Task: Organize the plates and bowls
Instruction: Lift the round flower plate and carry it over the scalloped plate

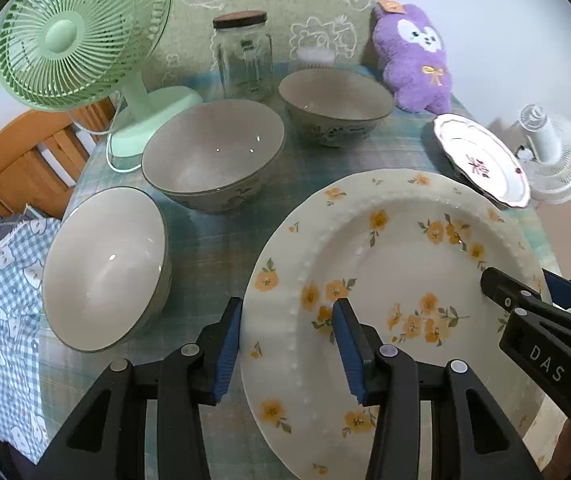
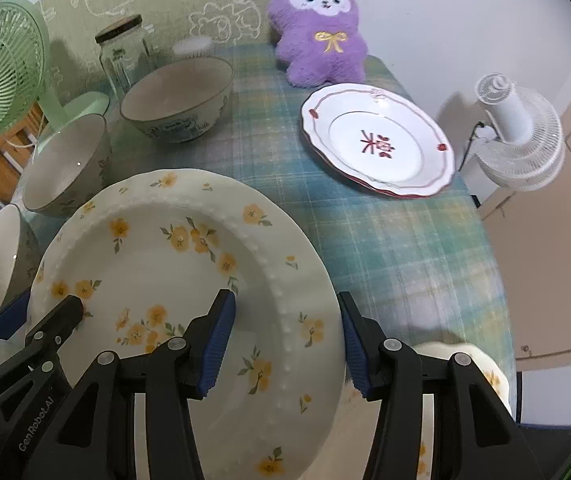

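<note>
Left hand-held gripper: clenched on the near left rim of the yellow-flowered plate, one pad over the beaded edge, the other outside it.
Right hand-held gripper: clamped the same way on the opposite rim of that plate.
Plate's place: carried between the two, tilted, near the front edge of the desk; it seems clear of the cloth, though contact below is hidden.
Handling: glazed ceramic, stiff, breakable and slick (the raised bead gives the pads something to catch), likely fairly heavy; a two-sided rim hold looks the safest.
Second flowered plate: only a sliver shows under the right gripper, at the desk's near corner.
Bowls: three, grey-glazed with pale insides, a near bowl, a middle bowl and a far bowl, standing apart; deep and probably best taken by the rim.
Red-patterned plate: one, flat, farther right.
Count: three plates, three bowls.
</note>
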